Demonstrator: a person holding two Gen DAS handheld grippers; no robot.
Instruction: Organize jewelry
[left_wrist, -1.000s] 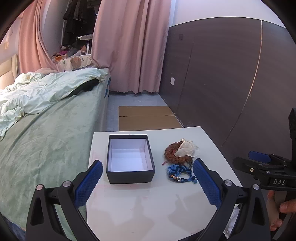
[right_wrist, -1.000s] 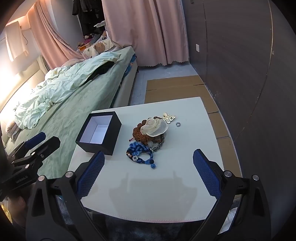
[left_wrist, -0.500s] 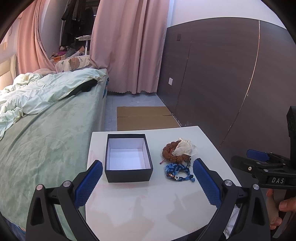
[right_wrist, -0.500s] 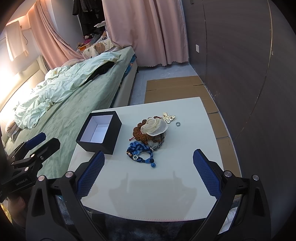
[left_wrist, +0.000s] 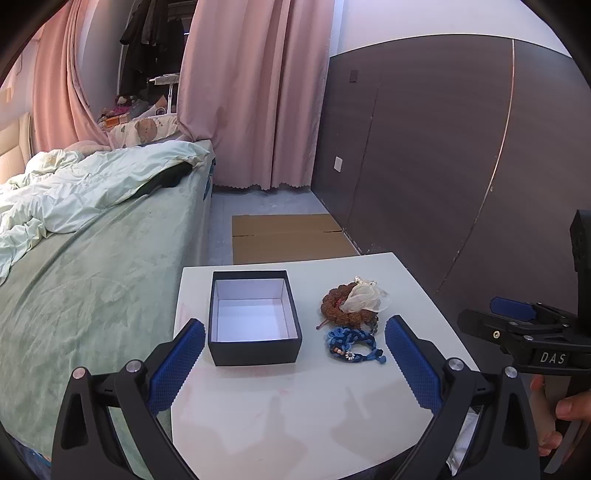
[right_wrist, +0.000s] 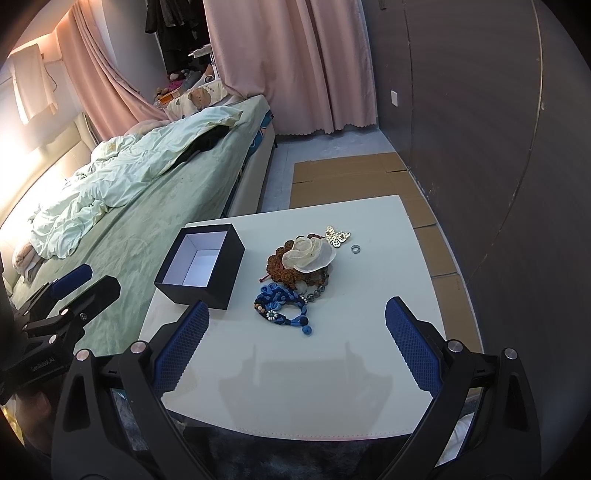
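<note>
Table (right_wrist: 332, 369): white, beside my bed (right_wrist: 147, 192), carrying a black box (right_wrist: 201, 271) and bracelets (right_wrist: 282, 304).
My left tool (left_wrist: 291, 363): wide open, empty.
My right tool (right_wrist: 295, 347): wide open, empty.

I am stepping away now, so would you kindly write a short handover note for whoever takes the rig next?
Left claw: open, holding nothing, hovering over the near side of the white table.
Right claw: open, holding nothing, also over the near edge.
Black box: open, white inside, nothing in it, on the table's left side.
Jewelry, all on the table to the right of the box: blue braided bracelet nearest; brown bead bracelet with a cream fabric flower lying on it; gold butterfly piece and small ring farther back.
Done: nothing is in the box.
Left: move every piece into the box.
</note>
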